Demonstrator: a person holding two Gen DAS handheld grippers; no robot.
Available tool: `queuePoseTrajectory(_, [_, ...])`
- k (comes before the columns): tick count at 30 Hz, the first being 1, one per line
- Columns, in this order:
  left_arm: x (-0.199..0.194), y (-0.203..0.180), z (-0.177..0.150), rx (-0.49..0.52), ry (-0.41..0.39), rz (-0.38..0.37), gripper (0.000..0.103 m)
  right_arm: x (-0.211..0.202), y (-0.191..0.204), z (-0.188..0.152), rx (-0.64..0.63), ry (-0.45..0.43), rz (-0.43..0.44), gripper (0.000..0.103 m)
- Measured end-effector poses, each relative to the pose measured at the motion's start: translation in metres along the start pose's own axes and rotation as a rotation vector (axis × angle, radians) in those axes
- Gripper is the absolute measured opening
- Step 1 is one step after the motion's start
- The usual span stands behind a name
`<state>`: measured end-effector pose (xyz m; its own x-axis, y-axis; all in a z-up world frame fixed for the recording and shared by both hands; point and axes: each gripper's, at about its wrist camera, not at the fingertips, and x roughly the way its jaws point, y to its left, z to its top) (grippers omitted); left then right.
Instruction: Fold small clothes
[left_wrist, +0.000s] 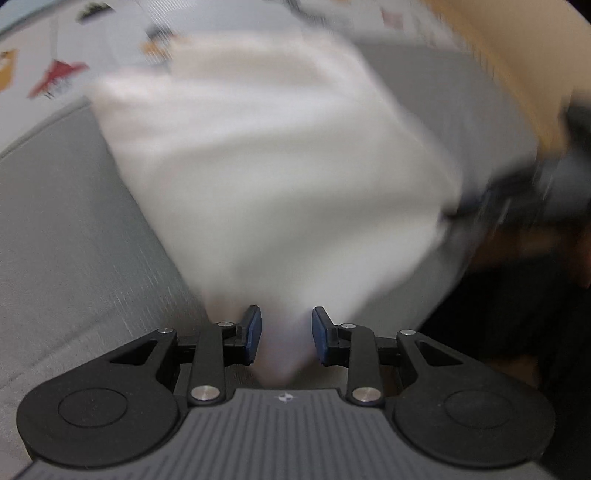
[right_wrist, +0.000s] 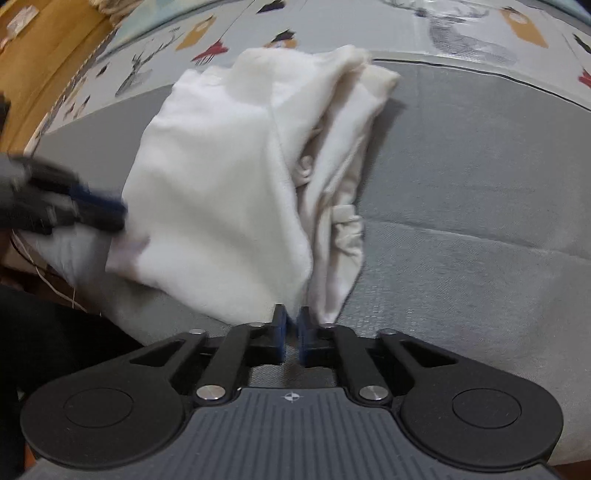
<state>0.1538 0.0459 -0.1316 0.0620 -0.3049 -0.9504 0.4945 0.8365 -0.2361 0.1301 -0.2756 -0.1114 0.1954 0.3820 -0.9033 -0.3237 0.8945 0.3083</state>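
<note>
A white garment lies partly folded on a grey cushion; it is blurred in the left wrist view. My left gripper has its blue pads apart with a corner of the white cloth between them. It shows at the left in the right wrist view, at the garment's left edge. My right gripper is nearly shut with its pads at the garment's near edge; cloth sits just ahead of the tips. It shows blurred at the right of the left wrist view.
A patterned sheet with deer and red shapes lies behind the cushion. A wooden surface is at the far left. Dark floor space lies beside the cushion's edge.
</note>
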Motion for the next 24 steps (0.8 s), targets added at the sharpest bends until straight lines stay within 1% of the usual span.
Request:
queuePoseTrajectory(1, [0.005,-0.004,-0.002,0.034,0.026,0.023,0.033,-0.002,-0.005,0.000,0.020,-0.009,0.007,0.005])
queuePoseTrajectory(2, [0.005,-0.005,-0.003,0.053,0.029,0.031,0.034,-0.005,-0.008,0.000,0.037,-0.016,0.011,0.005])
queuePoseTrajectory(3, [0.001,-0.003,-0.002,0.038,0.019,0.021,0.034,-0.006,-0.011,0.001,0.057,-0.020,0.027,0.005])
queuePoseTrajectory(4, [-0.005,0.001,0.000,0.008,-0.004,0.004,0.034,-0.009,-0.012,0.002,0.071,-0.032,0.051,0.005])
queuePoseTrajectory(5, [-0.013,0.004,0.002,-0.014,-0.033,-0.007,0.034,-0.011,-0.014,0.004,0.076,-0.056,0.074,0.009])
queuePoseTrajectory(7, [-0.030,0.014,0.005,-0.065,-0.113,-0.042,0.035,-0.022,-0.015,0.008,0.097,-0.127,0.136,0.010])
queuePoseTrajectory(8, [-0.038,0.020,0.006,-0.099,-0.151,-0.052,0.037,-0.029,-0.017,0.009,0.116,-0.164,0.181,0.011])
queuePoseTrajectory(9, [-0.043,0.026,0.007,-0.128,-0.179,-0.053,0.037,-0.034,-0.020,0.012,0.136,-0.199,0.223,0.014])
queuePoseTrajectory(10, [-0.045,0.030,0.009,-0.157,-0.198,-0.053,0.037,-0.038,-0.021,0.014,0.157,-0.231,0.255,0.018])
queuePoseTrajectory(11, [-0.047,0.036,0.010,-0.191,-0.211,-0.056,0.037,-0.040,-0.023,0.019,0.179,-0.262,0.286,0.024])
queuePoseTrajectory(12, [-0.046,0.037,0.012,-0.211,-0.216,-0.054,0.037,-0.041,-0.023,0.022,0.193,-0.282,0.298,0.024])
queuePoseTrajectory(15, [-0.046,0.039,0.020,-0.242,-0.229,-0.022,0.037,-0.045,-0.024,0.035,0.240,-0.370,0.279,0.025])
queuePoseTrajectory(17, [-0.046,0.041,0.023,-0.257,-0.238,-0.028,0.037,-0.044,-0.024,0.047,0.273,-0.423,0.226,0.025])
queuePoseTrajectory(19, [-0.048,0.042,0.023,-0.259,-0.248,-0.029,0.037,-0.039,-0.028,0.057,0.321,-0.474,0.207,0.025])
queuePoseTrajectory(20, [-0.050,0.040,0.024,-0.256,-0.250,-0.026,0.037,-0.034,-0.031,0.059,0.345,-0.479,0.194,0.027])
queuePoseTrajectory(21, [-0.050,0.041,0.026,-0.256,-0.250,-0.021,0.037,-0.026,-0.032,0.063,0.358,-0.458,0.163,0.029])
queuePoseTrajectory(24, [-0.047,0.042,0.027,-0.263,-0.249,-0.017,0.037,-0.002,-0.027,0.072,0.333,-0.349,0.098,0.036])
